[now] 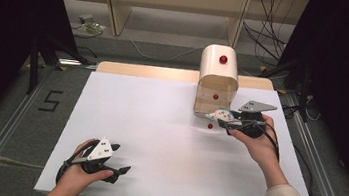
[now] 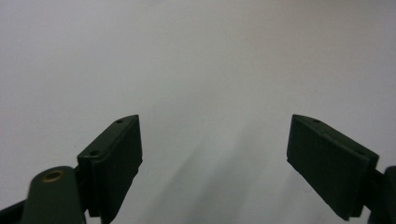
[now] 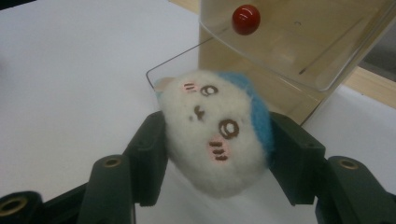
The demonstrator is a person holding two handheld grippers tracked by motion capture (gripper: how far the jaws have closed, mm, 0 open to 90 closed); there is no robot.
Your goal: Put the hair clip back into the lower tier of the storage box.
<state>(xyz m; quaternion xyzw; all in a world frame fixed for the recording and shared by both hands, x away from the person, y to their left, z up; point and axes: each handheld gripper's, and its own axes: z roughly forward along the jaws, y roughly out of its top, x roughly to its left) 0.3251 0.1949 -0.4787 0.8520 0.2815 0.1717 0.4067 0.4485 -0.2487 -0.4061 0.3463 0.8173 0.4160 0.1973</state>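
My left claw rests on the smooth white table, well away from the box, its flat black pads spread apart. My right claw is clamped on a fuzzy, rounded white-and-blue felt toy, just before the cream, round-topped box's clear plastic door with its glossy red knob.

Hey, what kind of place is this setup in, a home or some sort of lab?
Probably a lab or test bench: a white table on a carpeted floor, loose cables behind it, metal rails alongside, and black curtains at both sides.

One camera looks down from above the white table, whose top both close gripper cameras share.
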